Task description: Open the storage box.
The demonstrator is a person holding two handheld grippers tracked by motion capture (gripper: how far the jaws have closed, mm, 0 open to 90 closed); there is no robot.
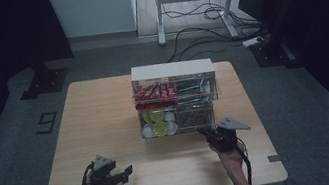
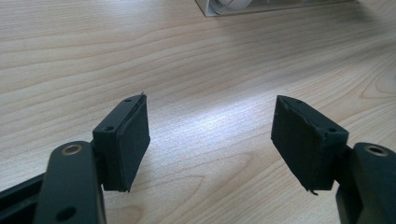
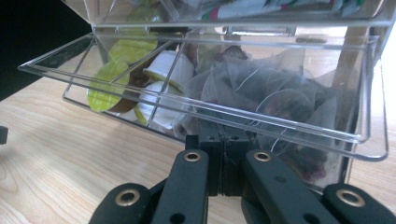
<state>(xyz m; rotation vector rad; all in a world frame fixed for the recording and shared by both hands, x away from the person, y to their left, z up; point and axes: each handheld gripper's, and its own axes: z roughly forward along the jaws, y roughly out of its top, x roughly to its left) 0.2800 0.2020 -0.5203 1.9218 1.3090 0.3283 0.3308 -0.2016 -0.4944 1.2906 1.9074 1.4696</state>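
At the drawer front: the right gripper sits pressed together just below the lip of the clear plastic lower drawer, which is pulled out of the two-tier clear organiser with a white top.
Drawer contents: pyramid tea bags on the gripper's side, green-lidded and white capsules further along.
Key relation: the drawer's long front edge runs crosswise to the jaws, directly ahead.
Left gripper: spread wide, empty, over the light wooden table, well apart from the organiser.
Nearer hand: the right.

Dim high view, dark edges, glare on wood, sharp close-ups
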